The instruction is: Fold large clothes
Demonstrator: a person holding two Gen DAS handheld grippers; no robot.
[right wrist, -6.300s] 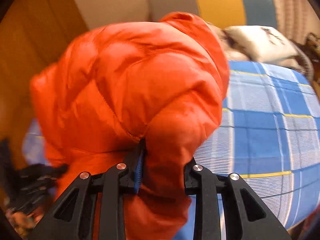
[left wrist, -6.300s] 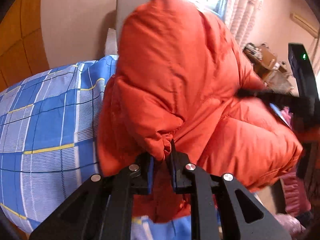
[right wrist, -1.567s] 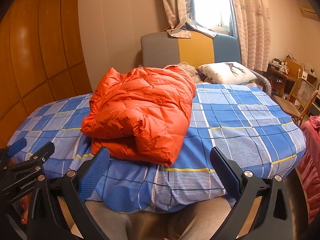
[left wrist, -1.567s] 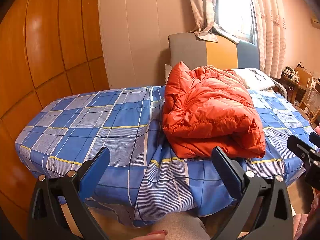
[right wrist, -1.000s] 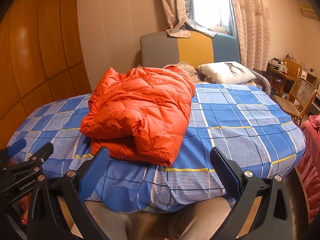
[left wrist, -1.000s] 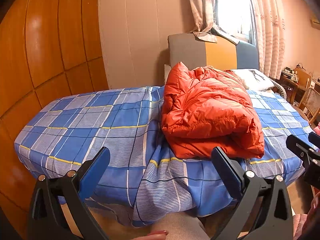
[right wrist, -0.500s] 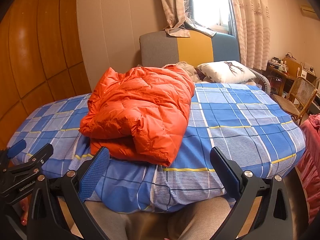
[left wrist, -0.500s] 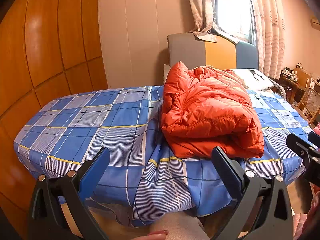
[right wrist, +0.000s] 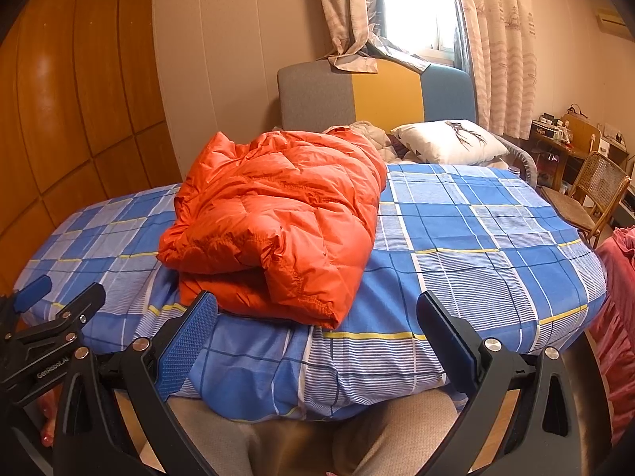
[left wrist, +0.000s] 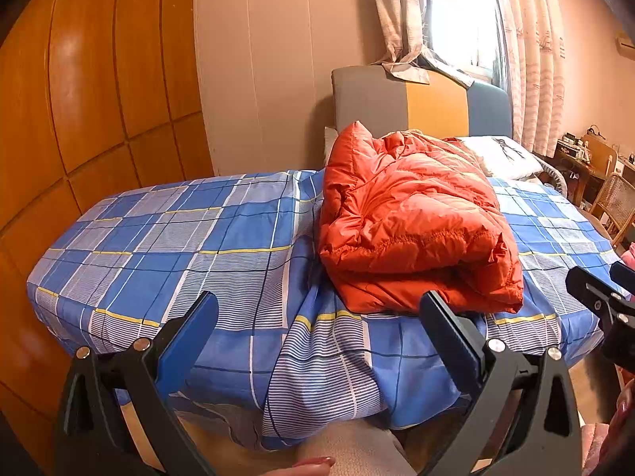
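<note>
Both tongs stand spread wide and hold nothing. Seen through its own camera, the left gripper [left wrist: 317,309] frames the near edge of the bed [left wrist: 166,238], and the right gripper [right wrist: 317,309] does the same in its own view, with the left tool's black frame showing at about 8 o'clock there. An orange down jacket [right wrist: 278,218] lies folded into a thick bundle on the blue checked sheet, clear of either tool, its folded edge toward the cameras. From the left wrist it sits at roughly 1 o'clock [left wrist: 412,226]; from the right wrist, at 11 o'clock. Behind it, toward 12 o'clock, stands a grey, yellow and blue headboard [right wrist: 377,95], with a white pillow [right wrist: 448,142] at 1 o'clock. A cane chair [right wrist: 591,194] stands beside the bed at 3 o'clock.
</note>
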